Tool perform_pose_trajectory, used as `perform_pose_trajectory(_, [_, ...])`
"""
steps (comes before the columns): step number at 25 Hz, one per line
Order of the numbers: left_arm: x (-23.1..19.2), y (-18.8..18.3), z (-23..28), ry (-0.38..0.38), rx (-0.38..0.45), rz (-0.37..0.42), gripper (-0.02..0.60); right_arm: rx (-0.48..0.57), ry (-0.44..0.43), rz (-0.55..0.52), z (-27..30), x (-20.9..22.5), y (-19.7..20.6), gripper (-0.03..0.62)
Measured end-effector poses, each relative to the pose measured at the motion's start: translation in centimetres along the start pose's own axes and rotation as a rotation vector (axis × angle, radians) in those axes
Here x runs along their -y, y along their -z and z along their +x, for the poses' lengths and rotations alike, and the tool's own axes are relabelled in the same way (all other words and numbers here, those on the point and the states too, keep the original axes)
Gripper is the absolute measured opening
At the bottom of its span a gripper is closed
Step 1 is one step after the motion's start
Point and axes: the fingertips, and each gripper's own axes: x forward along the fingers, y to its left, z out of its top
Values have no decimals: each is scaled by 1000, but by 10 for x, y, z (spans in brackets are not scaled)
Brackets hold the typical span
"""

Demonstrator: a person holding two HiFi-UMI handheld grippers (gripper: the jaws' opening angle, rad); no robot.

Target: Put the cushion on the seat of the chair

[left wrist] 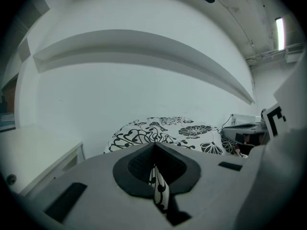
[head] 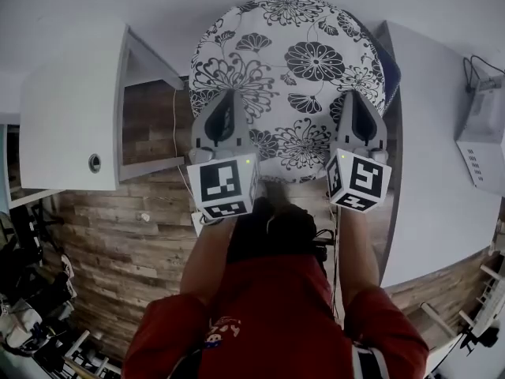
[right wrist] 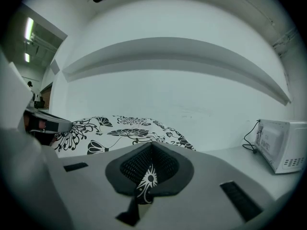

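A round white cushion with a black flower print hangs in front of me, held by its near edge. My left gripper is shut on the cushion's left part, and a fold of printed fabric is pinched between its jaws. My right gripper is shut on the right part, with another fold between its jaws. The cushion spreads out beyond both grippers. A dark blue edge shows under the cushion's right side; I cannot tell whether it is the chair.
A white desk stands at the left and a white counter at the right, with a white microwave and its cable on it. Wooden floor lies below. A white wall with a shelf is ahead.
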Motion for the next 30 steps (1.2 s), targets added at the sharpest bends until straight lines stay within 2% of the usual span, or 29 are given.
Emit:
perform_pose_trajectory(6, [-7,-8,4,77,-79,-29,28,-100,62,-25,-4,-5,-16,28])
perform_pose_trajectory(15, [-3,-8,3,66,-144,-26,28,-187,40,-60,0,-3,-20,28])
perform_pose_trajectory(30, [-4,-6,6,22,-231,-89,28,-300,-27,-108,6,-3,-20,28])
